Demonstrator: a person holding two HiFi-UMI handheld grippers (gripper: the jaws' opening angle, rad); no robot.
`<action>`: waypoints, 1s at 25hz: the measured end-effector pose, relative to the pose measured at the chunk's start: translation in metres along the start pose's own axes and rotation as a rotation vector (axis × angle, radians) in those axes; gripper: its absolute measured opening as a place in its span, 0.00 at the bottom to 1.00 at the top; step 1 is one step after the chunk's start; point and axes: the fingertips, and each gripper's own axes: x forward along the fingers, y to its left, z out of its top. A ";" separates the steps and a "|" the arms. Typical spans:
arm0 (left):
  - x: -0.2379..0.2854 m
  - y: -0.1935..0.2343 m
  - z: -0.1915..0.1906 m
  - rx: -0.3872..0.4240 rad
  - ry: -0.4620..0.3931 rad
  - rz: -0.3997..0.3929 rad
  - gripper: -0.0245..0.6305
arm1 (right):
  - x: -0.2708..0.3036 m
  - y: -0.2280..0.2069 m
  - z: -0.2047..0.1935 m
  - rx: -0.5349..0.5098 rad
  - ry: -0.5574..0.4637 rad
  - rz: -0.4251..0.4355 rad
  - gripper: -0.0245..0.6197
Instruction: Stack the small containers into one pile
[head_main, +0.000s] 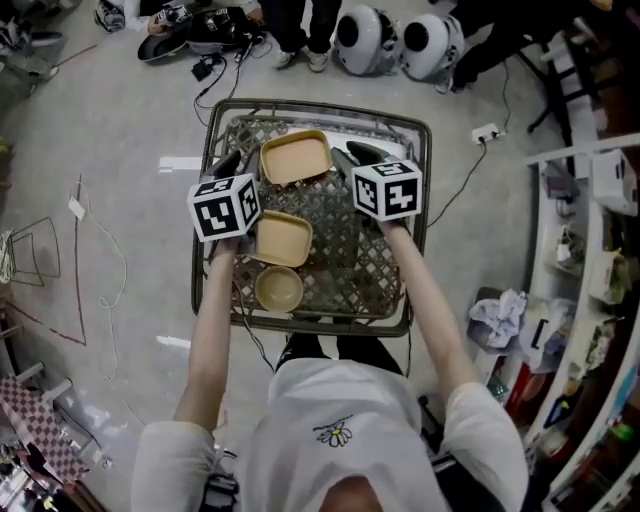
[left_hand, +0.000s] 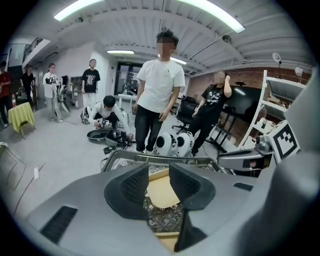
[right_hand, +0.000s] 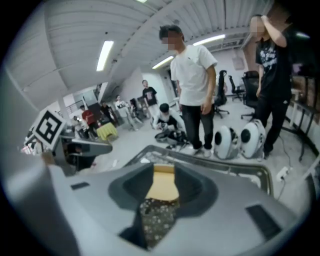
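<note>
In the head view, the person's white shirt (head_main: 335, 420) is nearest, with both arms stretched out over a metal-rimmed bench (head_main: 418, 200) covered by a patterned cloth (head_main: 345, 250). Three tan containers lie in a line on it, apart and unstacked: a far tray (head_main: 296, 157), a middle tray (head_main: 282, 238) and a round bowl (head_main: 279, 289) closest to the person. The left tongs (head_main: 230, 165) hang just left of the far tray and the right tongs (head_main: 345, 158) just right of it.

In the left gripper view, the jaws stand apart and grip nothing. The far tray shows past the gap, untouched.

In the right gripper view, those jaws are likewise apart and empty, with a strip of tan tray and cloth visible between them.

The stacking has not begun, and this looks like the approach to a first pick, probably the far tray. The next move calls for one set of tongs to drop onto a tray's rim, close on it, and lift it clear. It then has to be set squarely into a neighbour of matching shape.
</note>
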 end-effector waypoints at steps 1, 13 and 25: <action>0.012 0.004 -0.008 -0.015 0.028 -0.008 0.26 | 0.013 -0.006 -0.007 0.002 0.032 0.001 0.24; 0.109 0.021 -0.094 -0.079 0.296 -0.049 0.32 | 0.102 -0.058 -0.070 0.077 0.229 -0.017 0.24; 0.114 0.030 -0.103 -0.081 0.332 0.005 0.13 | 0.114 -0.058 -0.082 0.118 0.266 -0.006 0.13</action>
